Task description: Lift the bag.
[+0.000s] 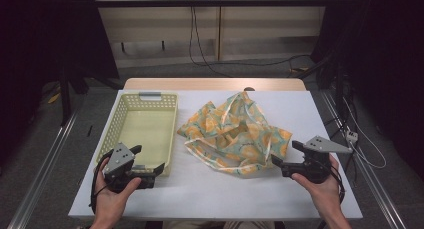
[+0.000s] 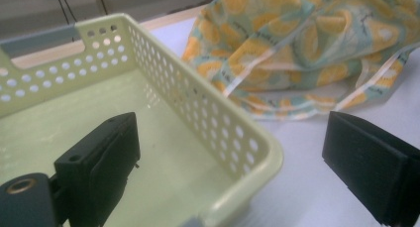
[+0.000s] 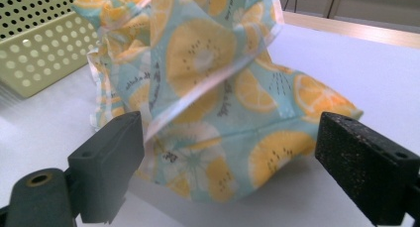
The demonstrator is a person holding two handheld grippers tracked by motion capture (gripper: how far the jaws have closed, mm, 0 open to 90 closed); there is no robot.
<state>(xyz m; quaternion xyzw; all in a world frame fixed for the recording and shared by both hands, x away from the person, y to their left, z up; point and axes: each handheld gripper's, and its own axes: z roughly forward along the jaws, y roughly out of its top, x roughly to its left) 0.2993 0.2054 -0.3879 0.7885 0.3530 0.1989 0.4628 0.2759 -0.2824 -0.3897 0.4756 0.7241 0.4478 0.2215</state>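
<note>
Table: white top carrying everything; wooden strip along the far edge.
Cloth: crumpled heap printed with orange slices on pale teal, at the middle of the table and running toward the right edge. Long axis goes roughly from the far middle to the near right. Loose piped hem loops out on the near-left side. Lies flat on the top, not in the basket.
Basket: pale green, perforated walls, grey handle at its far end; stands along the left edge of the table, long axis near to far. Holds nothing. Just beside the cloth, not clearly touching it.
Key relation: cloth lies directly ahead of the right gripper, its near-right corner just beyond the jaw tips; in the right gripper view that corner sits between the jaws. From the left gripper the cloth is off across the basket's near corner. Right hand judged the nearer for a first pinch.
Right gripper: near the right edge, aimed left at the cloth; jaws spread wide, gripping nothing, fabric between them but no contact seen.
Left gripper: at the near left corner, jaws wide apart and straddling the basket's near-right corner wall; holding nothing.
</note>
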